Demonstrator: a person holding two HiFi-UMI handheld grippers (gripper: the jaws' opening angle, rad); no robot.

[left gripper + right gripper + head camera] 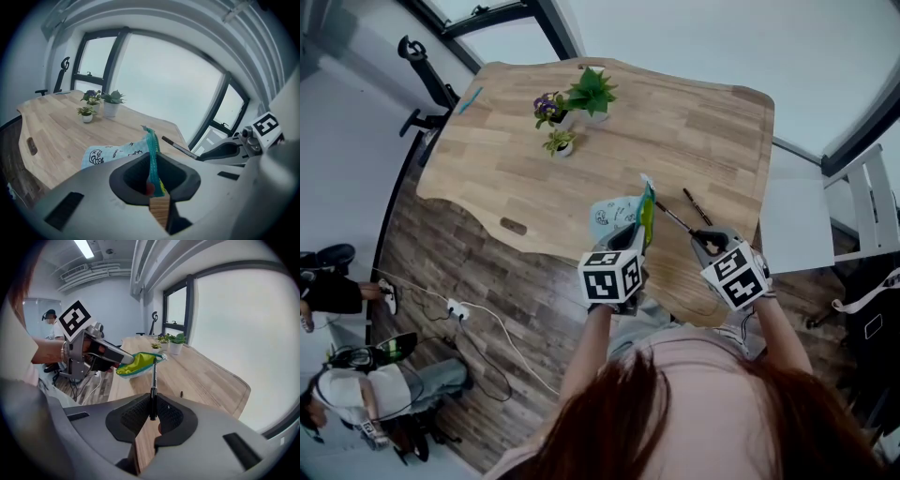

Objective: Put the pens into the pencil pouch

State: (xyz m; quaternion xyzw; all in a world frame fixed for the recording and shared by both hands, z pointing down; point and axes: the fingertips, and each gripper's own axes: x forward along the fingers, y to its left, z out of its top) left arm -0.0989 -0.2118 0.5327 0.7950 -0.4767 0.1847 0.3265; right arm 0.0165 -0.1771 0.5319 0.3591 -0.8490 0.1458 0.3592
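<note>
The slim black pen (153, 380) is pinched at its rear end by the right tool (152, 417), its tip at the open mouth of a soft blue cloth pouch (617, 216) lined yellow-green. The left tool (153, 187), slanting downward, pinches the pouch's rim over the wooden tabletop's (506, 159) near edge. A second pen (697, 206) lies just to the right.

The pencil pouch (617, 217) was pale blue with black cartoon doodles, a teal zip edge and a yellow-green lining. The pen (153, 380) was black. The table (675, 122) showed light wood grain, the floor (534, 274) dark planks. The left gripper (636, 234) and right gripper (705, 240) were grey, their cubes marked in black-and-white squares
</note>
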